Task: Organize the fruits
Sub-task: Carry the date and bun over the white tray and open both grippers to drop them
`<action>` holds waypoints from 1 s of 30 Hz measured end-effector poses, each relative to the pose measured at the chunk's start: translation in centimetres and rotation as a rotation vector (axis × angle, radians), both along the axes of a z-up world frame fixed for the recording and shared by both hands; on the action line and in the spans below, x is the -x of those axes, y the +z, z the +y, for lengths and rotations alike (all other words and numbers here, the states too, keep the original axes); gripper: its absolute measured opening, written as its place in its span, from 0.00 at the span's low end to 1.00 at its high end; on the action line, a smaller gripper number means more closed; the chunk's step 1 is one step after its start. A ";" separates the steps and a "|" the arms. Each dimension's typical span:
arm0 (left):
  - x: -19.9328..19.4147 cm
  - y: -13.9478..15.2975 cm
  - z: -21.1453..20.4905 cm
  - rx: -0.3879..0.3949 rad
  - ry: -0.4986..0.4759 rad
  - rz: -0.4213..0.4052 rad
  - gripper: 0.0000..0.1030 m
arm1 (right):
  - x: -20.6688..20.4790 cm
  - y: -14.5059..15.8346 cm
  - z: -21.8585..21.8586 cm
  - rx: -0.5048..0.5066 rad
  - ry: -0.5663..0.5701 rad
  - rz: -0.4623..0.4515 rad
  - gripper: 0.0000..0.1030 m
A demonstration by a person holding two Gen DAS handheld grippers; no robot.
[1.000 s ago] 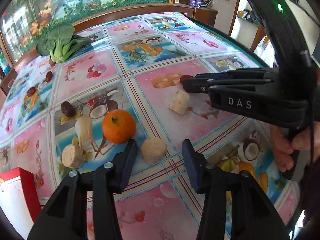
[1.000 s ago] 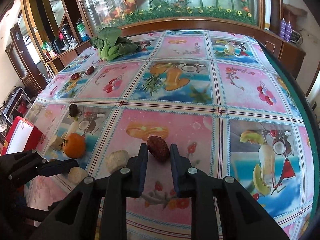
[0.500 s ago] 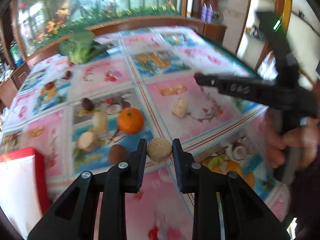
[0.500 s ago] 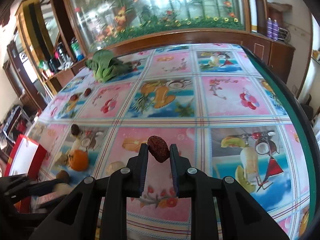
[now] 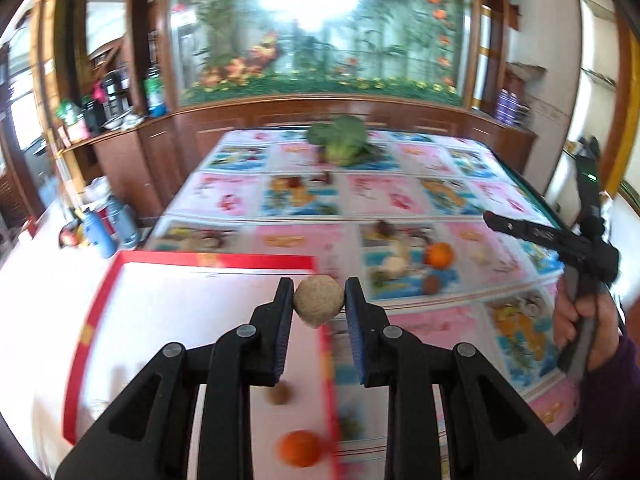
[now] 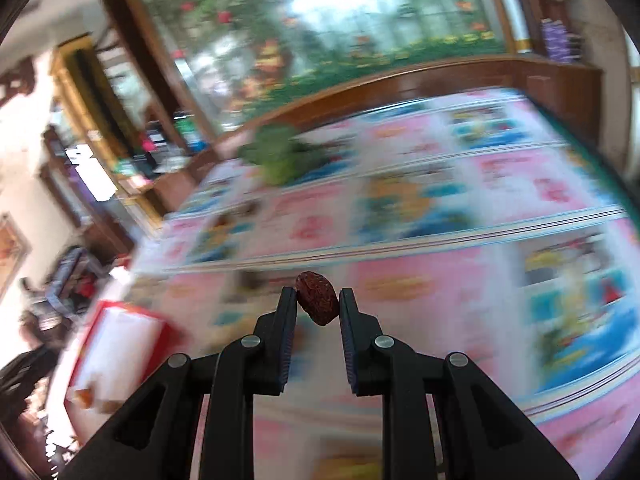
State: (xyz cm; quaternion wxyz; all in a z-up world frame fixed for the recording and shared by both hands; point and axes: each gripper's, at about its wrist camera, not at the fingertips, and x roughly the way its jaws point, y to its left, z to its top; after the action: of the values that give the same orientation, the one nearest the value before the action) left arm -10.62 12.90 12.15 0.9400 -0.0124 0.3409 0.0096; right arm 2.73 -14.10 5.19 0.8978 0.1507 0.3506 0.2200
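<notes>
Left gripper (image 5: 319, 305), fingers clamped on a round tan fruit (image 5: 318, 305), held in the air over the near edge of a red-rimmed white tray (image 5: 100, 308). The pads meet the fruit at its widest girth, one on each side. The skin looks dry and rough, so it should judge as light, firm and unlikely to slip; a round body can roll out if gripped off centre, so the hold across the middle is the sound one.

Right gripper (image 6: 317, 305), fingers closed on a dark red wrinkled fruit (image 6: 318, 298), probably a dried date, held clear above the bench (image 6: 420, 280). It is pinched across its short axis, near the fingertips. Such a fruit is judged very light, slightly yielding and a little tacky; the shallow hold near the tips is the weak point, and a hard squeeze may dent it.

In the tray lie an orange (image 5: 299, 448) and a small brown fruit (image 5: 277, 394), both blurred. On the bench remain another orange (image 5: 439, 255), pale pieces (image 5: 394, 266), a brown fruit (image 5: 432, 284) and, far back, a leafy green (image 5: 340, 144). A hand (image 5: 580, 316) holds the right gripper at the left view's edge.
</notes>
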 end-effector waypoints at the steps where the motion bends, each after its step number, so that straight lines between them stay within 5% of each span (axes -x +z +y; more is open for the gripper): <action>1: 0.1 -0.1 1.3 0.010 0.028 0.002 0.27 | 0.6 0.3 2.1 -0.016 0.041 -0.008 0.19; 7: 0.8 -1.1 7.3 0.035 0.143 0.017 0.27 | 3.0 1.4 13.1 -0.066 0.254 -0.035 0.19; 16: 0.3 -3.6 13.4 0.029 0.281 0.094 0.27 | 3.8 0.4 23.4 0.023 0.434 0.019 0.19; 30: -0.9 -6.2 14.7 -0.019 0.326 0.175 0.27 | 5.3 -2.3 25.9 0.199 0.504 0.075 0.19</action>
State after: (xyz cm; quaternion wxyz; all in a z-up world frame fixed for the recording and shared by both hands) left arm -9.75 27.62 5.99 0.8928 -0.0578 0.4149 0.1659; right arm -2.58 11.84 2.85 0.8116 -0.0223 0.4299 0.3950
